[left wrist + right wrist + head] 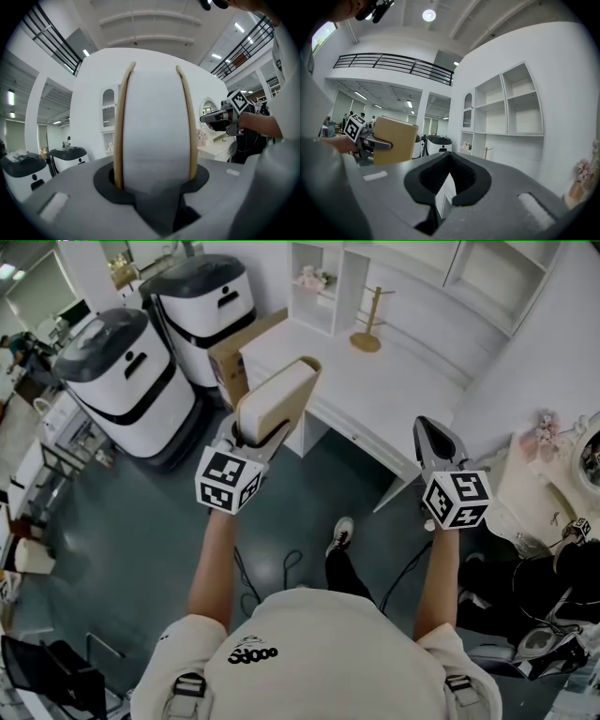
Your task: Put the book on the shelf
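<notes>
A thick book point(281, 399) with tan covers and white pages stands upright in my left gripper point(255, 435), whose jaws are shut on its lower end. In the left gripper view the book's page edge point(154, 126) fills the middle, a tan cover on each side. The right gripper view shows the book point(395, 139) held out to the left. My right gripper point(428, 430) hangs in the air at the right, shut with nothing in it. The white shelf unit point(412, 268) stands against the wall beyond a white desk point(394, 381), and its open compartments point(506, 108) hold almost nothing.
Two white-and-black machines point(131, 381) stand on the dark floor at the left, a cardboard box point(234, 352) next to them. A wooden peg stand point(367, 324) is on the desk. A white dressing table point(544, 493) is at the right. Cables lie near the person's shoe point(342, 532).
</notes>
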A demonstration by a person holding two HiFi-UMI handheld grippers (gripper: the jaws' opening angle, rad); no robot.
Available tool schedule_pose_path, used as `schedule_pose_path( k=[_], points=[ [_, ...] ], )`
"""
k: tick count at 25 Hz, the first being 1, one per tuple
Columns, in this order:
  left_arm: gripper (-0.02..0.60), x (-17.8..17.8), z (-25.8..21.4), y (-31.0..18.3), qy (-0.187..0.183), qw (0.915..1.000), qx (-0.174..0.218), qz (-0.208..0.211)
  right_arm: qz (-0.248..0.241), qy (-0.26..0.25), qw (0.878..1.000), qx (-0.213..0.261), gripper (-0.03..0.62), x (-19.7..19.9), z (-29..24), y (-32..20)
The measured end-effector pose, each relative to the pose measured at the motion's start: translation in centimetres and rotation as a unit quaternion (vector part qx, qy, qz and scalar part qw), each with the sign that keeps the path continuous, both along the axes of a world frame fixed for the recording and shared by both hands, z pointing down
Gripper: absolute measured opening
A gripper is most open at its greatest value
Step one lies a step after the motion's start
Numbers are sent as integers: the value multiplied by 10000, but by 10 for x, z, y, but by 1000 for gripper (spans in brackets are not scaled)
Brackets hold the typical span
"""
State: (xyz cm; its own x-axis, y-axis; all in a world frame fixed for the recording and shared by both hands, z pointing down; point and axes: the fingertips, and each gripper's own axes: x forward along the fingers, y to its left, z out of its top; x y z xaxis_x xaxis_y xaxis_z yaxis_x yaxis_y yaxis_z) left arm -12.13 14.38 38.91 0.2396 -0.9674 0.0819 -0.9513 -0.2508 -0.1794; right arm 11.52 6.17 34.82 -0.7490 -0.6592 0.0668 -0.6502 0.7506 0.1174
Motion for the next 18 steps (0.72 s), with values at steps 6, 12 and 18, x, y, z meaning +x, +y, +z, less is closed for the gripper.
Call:
schedule_pose_path(
  k=[6,12,18],
  points=[
    [236,-5,2,-63,-15,10000,-60,-28,2,-270,9996,-84,2,-2,-4,-69],
    [238,-9,-12,-142,-27,10000,-42,-82,-105,-377,9992,-123,2,-8,-14,-152],
    [238,-10,-23,-219,39,9998,-61,-166,-241,-378,9989,-108,2,-15,-27,-232]
  ],
)
